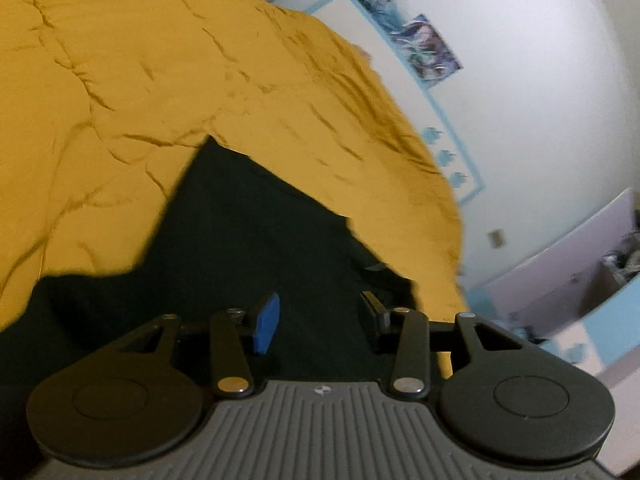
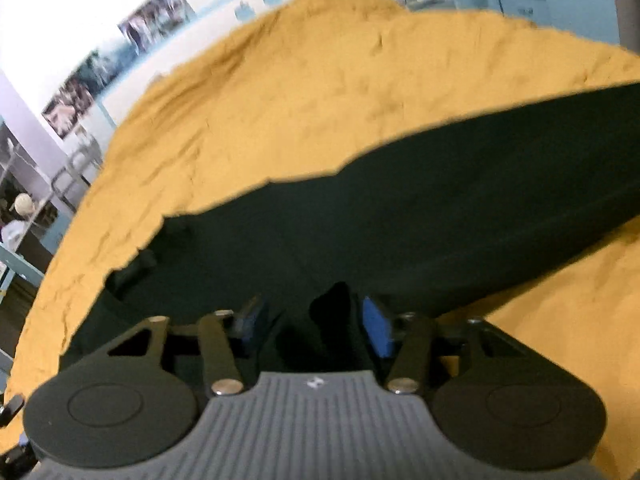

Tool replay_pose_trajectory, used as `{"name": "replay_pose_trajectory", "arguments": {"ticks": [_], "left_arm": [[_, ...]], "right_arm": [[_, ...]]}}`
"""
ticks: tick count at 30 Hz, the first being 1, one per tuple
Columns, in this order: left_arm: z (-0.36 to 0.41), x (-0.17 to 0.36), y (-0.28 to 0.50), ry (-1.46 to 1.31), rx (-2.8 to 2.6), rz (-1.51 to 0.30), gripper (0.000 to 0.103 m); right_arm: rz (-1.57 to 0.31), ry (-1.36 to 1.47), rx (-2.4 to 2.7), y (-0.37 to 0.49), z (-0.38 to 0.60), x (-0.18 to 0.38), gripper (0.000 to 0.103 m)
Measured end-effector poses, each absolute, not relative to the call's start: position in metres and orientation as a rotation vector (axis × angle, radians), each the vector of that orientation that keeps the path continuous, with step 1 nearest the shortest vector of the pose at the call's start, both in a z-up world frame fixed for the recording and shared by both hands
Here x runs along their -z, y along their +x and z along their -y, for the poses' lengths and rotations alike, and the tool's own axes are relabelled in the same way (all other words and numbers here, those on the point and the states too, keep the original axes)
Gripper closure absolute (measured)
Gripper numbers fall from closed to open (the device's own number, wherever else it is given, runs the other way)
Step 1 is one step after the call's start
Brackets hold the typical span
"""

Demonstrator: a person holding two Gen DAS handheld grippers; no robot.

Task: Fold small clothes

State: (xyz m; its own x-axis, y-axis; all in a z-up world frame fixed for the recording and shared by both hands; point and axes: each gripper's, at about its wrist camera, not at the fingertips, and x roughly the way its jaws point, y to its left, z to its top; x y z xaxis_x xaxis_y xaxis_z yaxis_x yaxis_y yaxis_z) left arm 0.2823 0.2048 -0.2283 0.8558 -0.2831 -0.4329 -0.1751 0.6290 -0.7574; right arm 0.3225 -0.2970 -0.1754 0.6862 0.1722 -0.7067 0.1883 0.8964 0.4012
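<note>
A dark garment [image 1: 248,240] lies spread on a mustard-yellow bed cover [image 1: 120,80]. My left gripper [image 1: 320,320] hovers low over its near part, open; its blue pad [image 1: 266,324] and the black finger opposite stand apart with only flat cloth showing below the gap. In the right wrist view the same dark garment [image 2: 420,208] stretches across the yellow cover [image 2: 320,80] toward the right. My right gripper [image 2: 314,326] is open over the garment's near edge. A raised dark fold of cloth [image 2: 332,308] stands between its blue pads [image 2: 378,332], which do not press on it.
The bed cover drops off at the right in the left wrist view, beside a white wall with posters [image 1: 424,44] and a pale cabinet [image 1: 580,248]. In the right wrist view a metal shelf rack [image 2: 36,200] stands past the bed's left edge.
</note>
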Motion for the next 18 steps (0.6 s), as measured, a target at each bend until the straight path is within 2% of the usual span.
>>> {"name": "replay_pose_trajectory", "arguments": {"ticks": [1,5,8,11,13,18], "left_arm": [[-0.205,0.235,0.288,-0.901,0.052,-0.577,0.054],[-0.202,0.254,0.297,-0.849,-0.011,-0.65,0.062],[-0.2,0.248,0.289,-0.856,0.004,-0.65,0.061],[-0.191,0.226,0.281,-0.854,0.076,-0.631,0.061],[-0.17,0.207,0.275,-0.836,0.168,-0.617,0.055],[-0.071,0.167,0.279,-0.755,0.47,-0.641,0.044]], "right_arm": [[-0.82,0.471,0.023,0.324,0.299,0.176,0.103],[-0.828,0.478,0.065,0.323,0.313,0.189,0.103],[-0.822,0.517,0.018,0.311,0.326,0.187,0.102],[-0.76,0.562,-0.029,0.283,0.349,0.165,0.083],[-0.696,0.565,0.022,0.259,0.375,0.148,0.053],[-0.568,0.6,0.269,0.212,0.468,0.127,0.046]]}}
